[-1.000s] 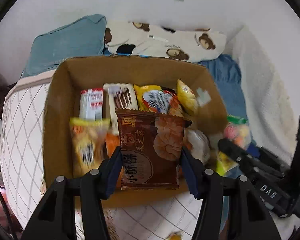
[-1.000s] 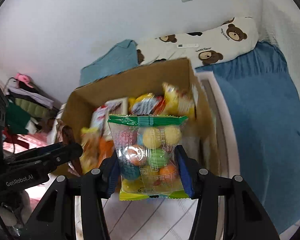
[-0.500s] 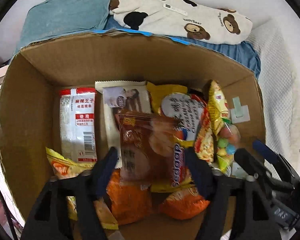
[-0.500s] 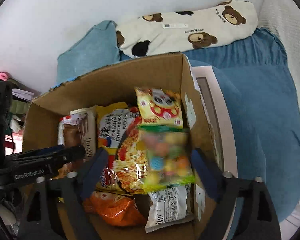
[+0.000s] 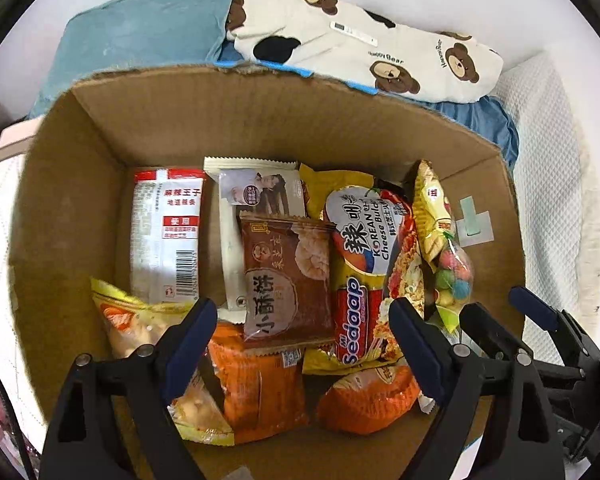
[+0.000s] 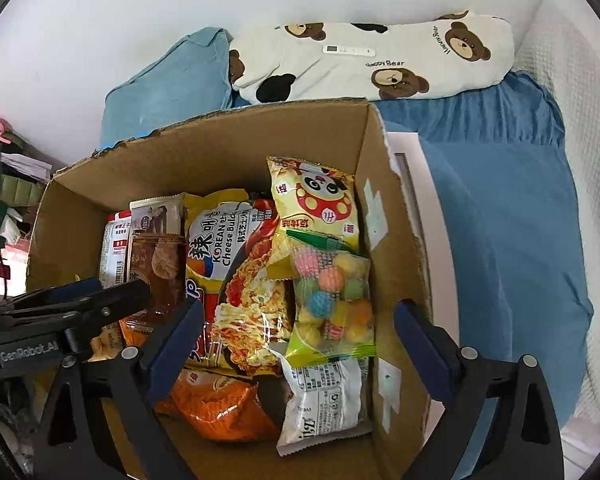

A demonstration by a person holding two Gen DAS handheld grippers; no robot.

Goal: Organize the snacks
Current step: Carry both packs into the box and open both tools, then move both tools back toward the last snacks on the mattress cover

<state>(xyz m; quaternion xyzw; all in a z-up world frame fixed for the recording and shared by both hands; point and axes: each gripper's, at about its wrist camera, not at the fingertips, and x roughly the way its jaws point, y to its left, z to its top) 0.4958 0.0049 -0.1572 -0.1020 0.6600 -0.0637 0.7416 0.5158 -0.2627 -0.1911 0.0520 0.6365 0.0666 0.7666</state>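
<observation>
Left wrist view: your left gripper (image 5: 302, 320) is opening, brown packet (image 5: 288, 280) lying free in the box (image 5: 260, 120). Your right gripper (image 6: 298, 332) is opening over the candy bag (image 6: 332, 304). Both look delivered; any remaining snacks are out of view.

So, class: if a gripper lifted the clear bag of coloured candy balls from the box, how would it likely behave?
The candy bag probably sags, since its thin film looks soft. The round balls may shift inside. Its glossy wrapper could slip between pads.
</observation>
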